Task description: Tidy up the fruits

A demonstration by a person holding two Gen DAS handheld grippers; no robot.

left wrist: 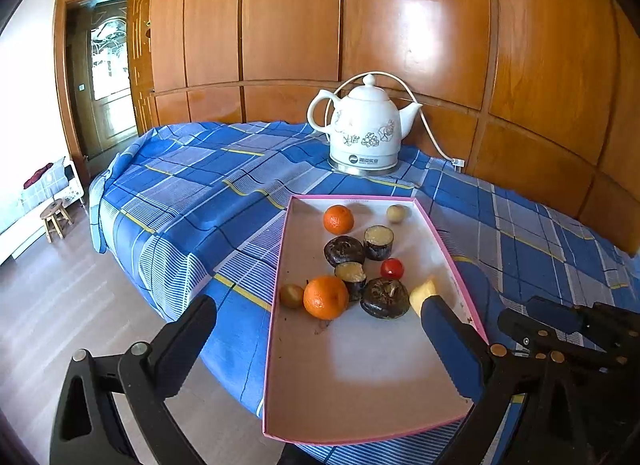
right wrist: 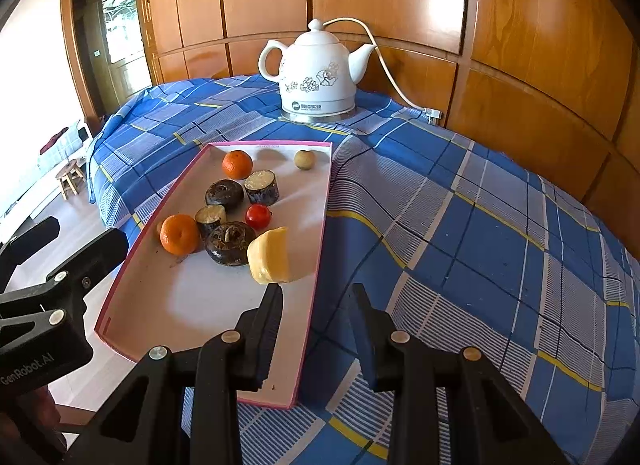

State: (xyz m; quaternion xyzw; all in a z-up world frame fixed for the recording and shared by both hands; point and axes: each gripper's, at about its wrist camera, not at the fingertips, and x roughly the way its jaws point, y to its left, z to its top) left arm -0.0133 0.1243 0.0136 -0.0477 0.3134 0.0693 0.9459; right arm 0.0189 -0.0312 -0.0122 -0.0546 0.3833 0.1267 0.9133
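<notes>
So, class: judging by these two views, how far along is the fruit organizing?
Done: all visible fruit lies inside the pink-edged tray, including two oranges, a cherry tomato and a yellow piece. In hand: nothing; left tongs open wide, right tongs narrowly apart, empty. Left: the fruit is still a mixed cluster, not grouped.

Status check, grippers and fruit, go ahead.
Left gripper wide open, empty. Right gripper nearly closed, empty. Fruit all in pink-rimmed tray, yellow piece nearest. Nothing blocking.
</notes>
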